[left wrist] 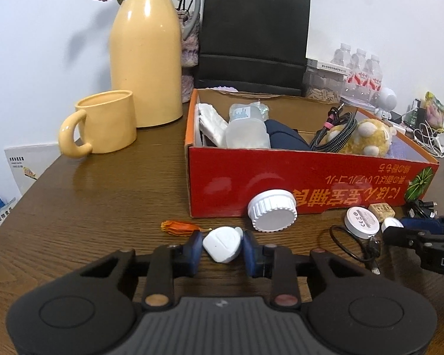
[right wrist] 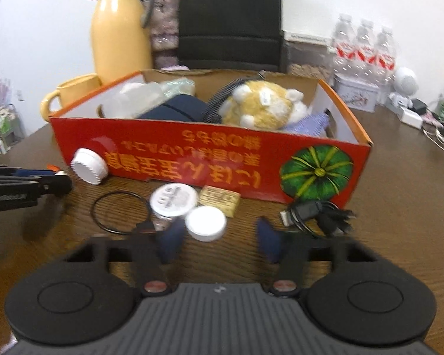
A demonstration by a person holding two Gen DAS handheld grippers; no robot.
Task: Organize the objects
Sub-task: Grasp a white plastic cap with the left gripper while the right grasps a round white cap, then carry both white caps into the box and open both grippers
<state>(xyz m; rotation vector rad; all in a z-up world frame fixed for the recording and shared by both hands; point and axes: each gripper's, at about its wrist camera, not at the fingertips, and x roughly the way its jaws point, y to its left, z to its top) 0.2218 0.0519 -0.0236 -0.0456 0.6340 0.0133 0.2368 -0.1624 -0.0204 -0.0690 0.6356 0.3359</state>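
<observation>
In the left wrist view my left gripper (left wrist: 222, 235) is shut on a small white plug-like adapter (left wrist: 222, 244), a blue pad pressed on each side, low over the wooden table. In the right wrist view, which is blurred, my right gripper (right wrist: 219, 224) is open. A small white round cap (right wrist: 205, 223) lies between its fingers, close to the left pad and apart from the right one. The red cardboard box (left wrist: 281, 183) stands just behind, holding a plush toy (left wrist: 367, 136), a cable and a plastic bottle. The right gripper (left wrist: 399, 228) also shows at the right edge of the left wrist view.
Loose on the table before the box lie a big white ribbed lid (left wrist: 271, 210), a labelled white disc (right wrist: 174, 199), a small tan box (right wrist: 220, 200), a thin cable loop (right wrist: 115, 216), a black cable bundle (right wrist: 319, 216) and an orange scrap (left wrist: 177, 227). A yellow mug (left wrist: 103, 124) and jug (left wrist: 146, 59) stand at the back left.
</observation>
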